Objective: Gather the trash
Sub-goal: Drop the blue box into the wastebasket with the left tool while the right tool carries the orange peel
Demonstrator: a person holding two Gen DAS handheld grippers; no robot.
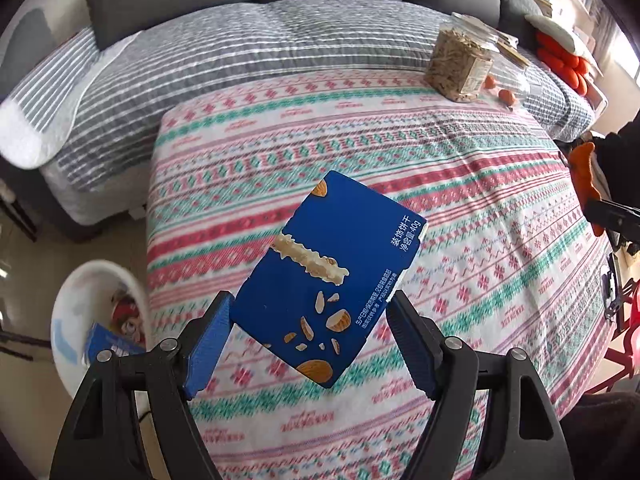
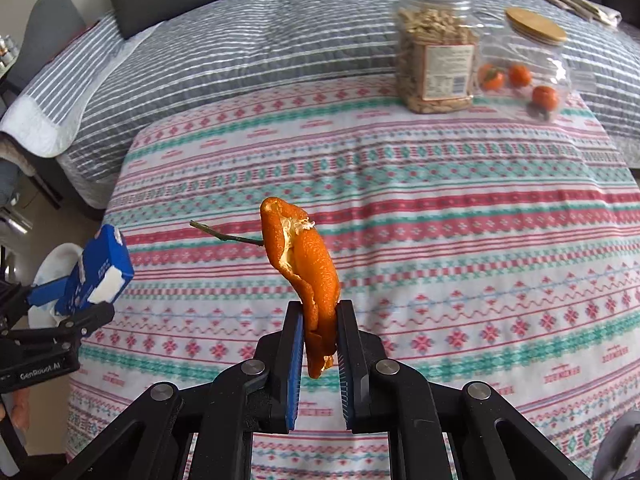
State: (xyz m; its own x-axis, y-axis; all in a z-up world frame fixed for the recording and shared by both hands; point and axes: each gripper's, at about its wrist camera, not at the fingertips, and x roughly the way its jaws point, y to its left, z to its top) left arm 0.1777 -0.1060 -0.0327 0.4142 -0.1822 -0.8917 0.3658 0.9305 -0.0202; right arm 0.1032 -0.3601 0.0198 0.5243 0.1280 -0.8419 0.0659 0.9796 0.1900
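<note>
Left gripper (image 1: pixel 310 316) clamped on blue snack box (image 1: pixel 334 276), box canted above patterned tablecloth (image 1: pixel 460 208). White bin (image 1: pixel 68 304) below-left of claw. Right gripper (image 2: pixel 319 330) pinches orange peel (image 2: pixel 306 268), peel standing up past fingertips. Risk: corner-only hold lets box pivot, fall short of bin.

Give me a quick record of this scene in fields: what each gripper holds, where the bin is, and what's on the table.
left hand-held gripper: shut on blue cardboard biscuit box
right hand-held gripper: shut on orange citrus peel
bin: white round bin, on the floor left of the table, trash inside
table: patterned tablecloth; clear plastic jar of seeds; clear jar of oranges
</note>
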